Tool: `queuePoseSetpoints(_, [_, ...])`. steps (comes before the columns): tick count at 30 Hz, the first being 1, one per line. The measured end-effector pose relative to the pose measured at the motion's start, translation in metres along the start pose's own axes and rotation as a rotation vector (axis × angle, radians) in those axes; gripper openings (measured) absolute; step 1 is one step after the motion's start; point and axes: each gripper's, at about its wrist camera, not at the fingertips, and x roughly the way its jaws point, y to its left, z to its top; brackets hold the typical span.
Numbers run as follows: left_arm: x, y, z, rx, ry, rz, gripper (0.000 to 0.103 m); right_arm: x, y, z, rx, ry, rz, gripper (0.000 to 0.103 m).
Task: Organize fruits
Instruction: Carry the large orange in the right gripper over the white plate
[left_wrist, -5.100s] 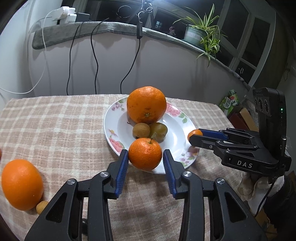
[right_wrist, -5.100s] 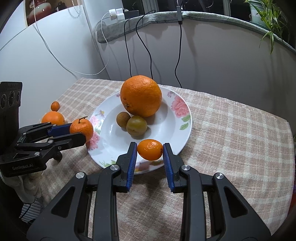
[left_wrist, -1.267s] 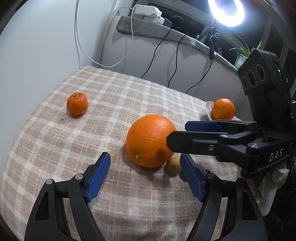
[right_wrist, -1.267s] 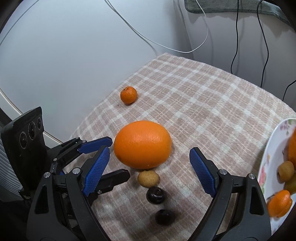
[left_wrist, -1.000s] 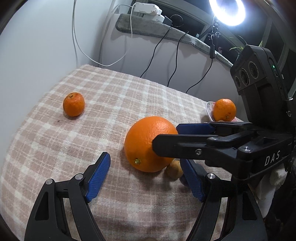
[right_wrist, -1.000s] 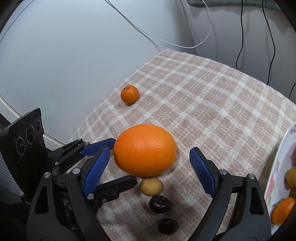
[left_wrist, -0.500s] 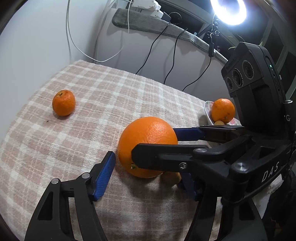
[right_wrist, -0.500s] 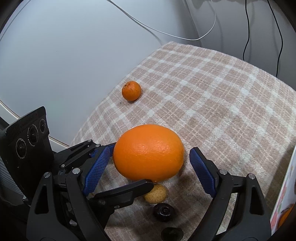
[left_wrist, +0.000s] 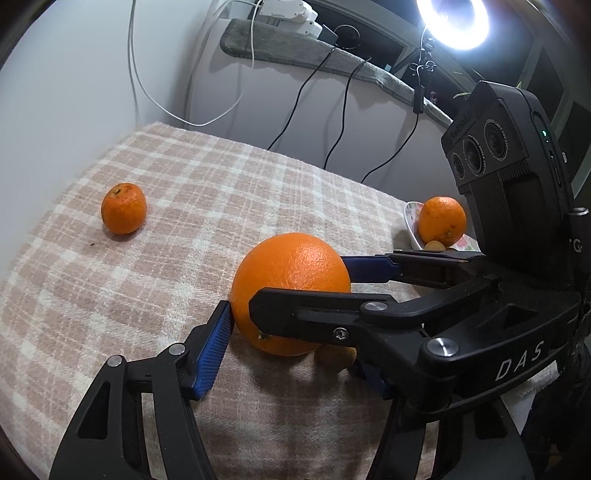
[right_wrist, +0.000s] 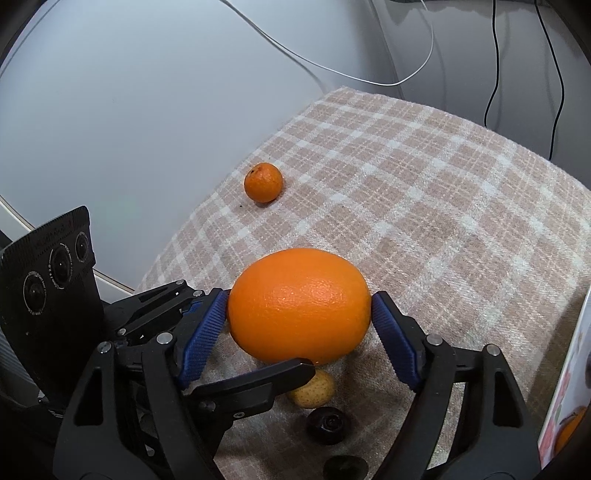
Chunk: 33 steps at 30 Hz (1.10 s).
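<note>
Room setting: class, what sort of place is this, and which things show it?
Probably a home room set up for filming: a plaid tablecloth, a floral plate of fruit, and a ring light above trailing cables.

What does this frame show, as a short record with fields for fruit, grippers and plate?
large orange: on the checked cloth, between both grippers' pads
right hand-held gripper: closing, pads at the orange's two sides
left hand-held gripper: closing, one pad against the orange, the other hidden
small mandarin: alone, far side of cloth
plate: at the cloth's edge, holds another orange
</note>
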Motion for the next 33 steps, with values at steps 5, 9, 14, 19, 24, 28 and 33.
queuePoseSetpoints(5, [-0.004, -0.005, 0.002, 0.013, -0.014, 0.005, 0.063, -0.009, 0.0, 0.0, -0.005, -0.019, -0.001, 0.082])
queuePoseSetpoints(9, [-0.007, -0.012, 0.005, 0.027, -0.025, 0.004, 0.063, -0.021, -0.001, -0.001, -0.019, -0.041, -0.012, 0.082])
queuePoseSetpoints(14, [-0.01, -0.025, 0.008, 0.05, -0.039, 0.001, 0.063, -0.036, -0.002, -0.003, -0.013, -0.072, -0.019, 0.082])
queuePoseSetpoints(19, [-0.012, -0.043, 0.012, 0.078, -0.049, -0.013, 0.063, -0.056, -0.006, -0.008, -0.009, -0.108, -0.035, 0.082])
queuePoseSetpoints(24, [-0.009, -0.065, 0.014, 0.114, -0.053, -0.03, 0.063, -0.079, -0.015, -0.017, 0.006, -0.143, -0.053, 0.082])
queuePoseSetpoints(28, [-0.005, -0.084, 0.016, 0.141, -0.051, -0.05, 0.063, -0.096, -0.025, -0.025, 0.022, -0.165, -0.069, 0.082])
queuePoseSetpoints(33, [0.002, -0.113, 0.017, 0.178, -0.046, -0.079, 0.063, -0.123, -0.042, -0.038, 0.05, -0.197, -0.095, 0.082])
